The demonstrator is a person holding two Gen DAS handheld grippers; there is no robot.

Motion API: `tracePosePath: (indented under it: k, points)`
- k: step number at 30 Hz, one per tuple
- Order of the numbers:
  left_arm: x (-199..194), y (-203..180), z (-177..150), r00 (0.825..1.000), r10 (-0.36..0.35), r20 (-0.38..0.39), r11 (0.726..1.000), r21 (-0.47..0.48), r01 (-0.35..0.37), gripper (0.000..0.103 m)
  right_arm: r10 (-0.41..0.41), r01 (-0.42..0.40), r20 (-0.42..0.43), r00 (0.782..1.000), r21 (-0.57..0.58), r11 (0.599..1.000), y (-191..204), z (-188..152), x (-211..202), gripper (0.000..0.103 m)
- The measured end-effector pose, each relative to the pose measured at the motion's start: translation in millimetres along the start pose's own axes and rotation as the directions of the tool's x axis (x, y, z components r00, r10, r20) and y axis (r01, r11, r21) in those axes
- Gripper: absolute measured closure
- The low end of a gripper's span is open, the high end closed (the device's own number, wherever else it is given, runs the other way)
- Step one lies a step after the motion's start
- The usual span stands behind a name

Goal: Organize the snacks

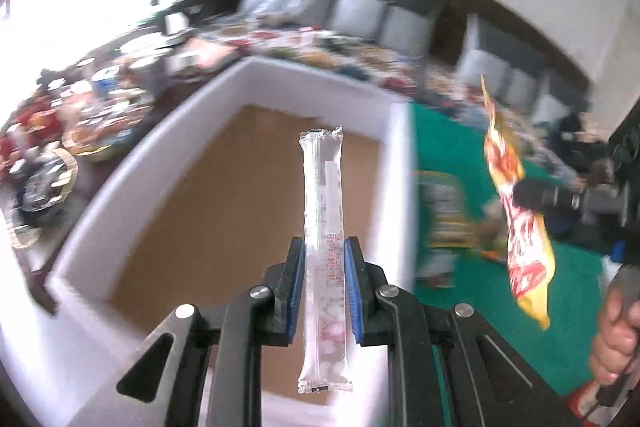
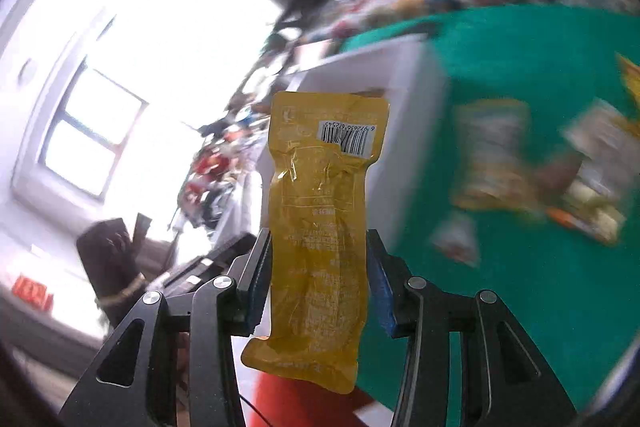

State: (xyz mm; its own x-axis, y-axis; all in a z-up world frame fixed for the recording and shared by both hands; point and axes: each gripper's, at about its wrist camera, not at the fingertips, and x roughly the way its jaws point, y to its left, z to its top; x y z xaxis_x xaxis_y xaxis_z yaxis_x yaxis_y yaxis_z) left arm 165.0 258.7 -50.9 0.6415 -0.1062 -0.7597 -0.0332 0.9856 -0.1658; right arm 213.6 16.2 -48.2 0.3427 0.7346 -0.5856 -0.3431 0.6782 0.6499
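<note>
A: Left gripper (image 1: 325, 283)?
B: Clamped on a clear stick pack (image 1: 323, 251), upright between the blue pads (image 1: 353, 291). Held above the box (image 1: 168, 163): white walls, brown floor.

A: Right gripper (image 2: 316, 279)?
B: Closed on a yellow pouch (image 2: 320, 227), barcode end up, bottom edge hanging below the pads. From the left wrist, same pouch (image 1: 516, 211) seen right of the box, red-and-white print facing the camera, over the green cloth (image 1: 472, 307). Gripped mid-length by a dark finger (image 1: 544, 197).

A: Other snacks?
B: Blurred heap of packets (image 2: 520, 167) on the green cloth, right of the box (image 2: 376, 67). Mostly yellow and white; labels unreadable. Same heap (image 1: 444, 215) in the left view, just beside the box's right wall.

A: Surroundings?
B: Cluttered desk (image 1: 80, 115) left of and behind the box, items too smeared to name. Grey cushions (image 1: 360, 11) beyond the box. Hand (image 1: 616, 347) at the far right edge, on a handle. Bright window (image 2: 92, 143) left of the box in the right view.
</note>
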Motion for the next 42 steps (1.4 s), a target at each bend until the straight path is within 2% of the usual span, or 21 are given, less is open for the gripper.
tracePosePath:
  k: [2, 3, 4, 5, 6, 7, 11, 15, 17, 18, 20, 22, 23, 25, 27, 29, 31, 36, 37, 39, 42]
  points:
    - [5, 19, -8, 0.999, 0.045, -0.006, 0.999, -0.02, -0.045, 0.084, 0.001, -0.001, -0.026, 1.0, -0.027, 1.0, 13, 3, 30, 0.055]
    - [7, 29, -13, 0.997, 0.072, -0.009, 0.997, -0.038, -0.073, 0.075, 0.003, -0.005, -0.052, 0.999, -0.04, 0.999, 19, 4, 54, 0.052]
    - [8, 37, -18, 0.996, 0.093, -0.014, 0.994, -0.049, -0.093, 0.057, -0.002, -0.001, -0.076, 0.997, -0.043, 0.999, 24, 3, 72, 0.05]
    - [8, 46, -24, 0.993, 0.114, -0.018, 0.992, -0.058, -0.115, 0.046, -0.019, 0.015, -0.096, 0.995, -0.041, 0.999, 24, 1, 91, 0.043]
    - [10, 50, -29, 0.991, 0.133, -0.016, 0.989, -0.065, -0.134, 0.031, -0.028, 0.024, -0.102, 0.994, -0.036, 0.999, 22, 1, 101, 0.035]
    - [11, 52, -33, 0.99, 0.143, -0.012, 0.987, -0.066, -0.144, 0.026, -0.044, 0.041, -0.106, 0.993, -0.029, 0.999, 20, -2, 109, 0.035]
    - [1, 40, -48, 0.989, 0.147, 0.017, 0.989, -0.025, -0.147, 0.025, -0.071, 0.068, -0.081, 0.994, -0.038, 0.997, 14, -16, 92, 0.032]
    - [-16, -8, -53, 0.989, 0.115, 0.097, 0.992, 0.044, -0.119, 0.022, -0.195, 0.198, 0.035, 0.98, -0.181, 0.963, -2, -30, 39, 0.021]
    - [-22, -40, -53, 0.989, 0.081, 0.127, 0.993, 0.074, -0.091, 0.019, -0.289, 0.3, 0.081, 0.954, -0.211, 0.93, -26, -49, 2, 0.02]
    - [-26, -63, -59, 0.988, 0.047, 0.146, 0.993, 0.103, -0.062, 0.016, -0.347, 0.361, 0.104, 0.932, -0.219, 0.906, -46, -61, -14, 0.02]
    - [-26, -96, -66, 0.99, -0.013, 0.144, 0.989, 0.146, -0.008, 0.011, -0.481, 0.504, 0.155, 0.863, -0.201, 0.84, -92, -91, -47, 0.02]
    - [-16, -141, -84, 0.989, -0.114, 0.09, 0.974, 0.208, 0.093, 0.007, -0.588, 0.61, 0.169, 0.791, -0.15, 0.778, -133, -119, -74, 0.02]
    - [-11, -155, -89, 0.988, -0.141, 0.066, 0.968, 0.22, 0.123, 0.007, -0.647, 0.664, 0.156, 0.746, -0.102, 0.741, -160, -136, -91, 0.02]
    - [13, -188, -108, 0.981, -0.191, -0.027, 0.953, 0.235, 0.192, 0.007, -0.721, 0.726, 0.125, 0.682, -0.002, 0.687, -198, -160, -118, 0.02]
    - [43, -218, -128, 0.977, -0.183, -0.109, 0.943, 0.261, 0.206, 0.007, -0.77, 0.765, 0.099, 0.63, 0.089, 0.637, -228, -179, -140, 0.02]
    - [72, -238, -142, 0.977, -0.147, -0.154, 0.939, 0.29, 0.187, 0.007, -0.805, 0.787, 0.067, 0.59, 0.172, 0.592, -250, -188, -157, 0.02]
    - [92, -248, -149, 0.976, -0.131, -0.173, 0.936, 0.303, 0.179, 0.007, -0.823, 0.797, 0.031, 0.567, 0.234, 0.557, -270, -198, -175, 0.02]
    - [135, -280, -161, 0.979, -0.079, -0.189, 0.927, 0.347, 0.142, 0.007, -0.835, 0.798, 0.052, 0.548, 0.265, 0.541, -285, -205, -198, 0.016]
    - [141, -284, -160, 0.98, -0.072, -0.187, 0.928, 0.349, 0.134, 0.007, -0.841, 0.803, 0.059, 0.538, 0.268, 0.532, -289, -202, -199, 0.015]
    - [155, -296, -157, 0.986, -0.042, -0.163, 0.927, 0.362, 0.099, 0.004, -0.844, 0.803, 0.07, 0.532, 0.275, 0.529, -301, -190, -197, 0.009]
    - [170, -313, -147, 0.988, -0.054, -0.144, 0.929, 0.355, 0.103, 0.0, -0.847, 0.805, 0.083, 0.526, 0.272, 0.527, -314, -168, -191, 0.007]
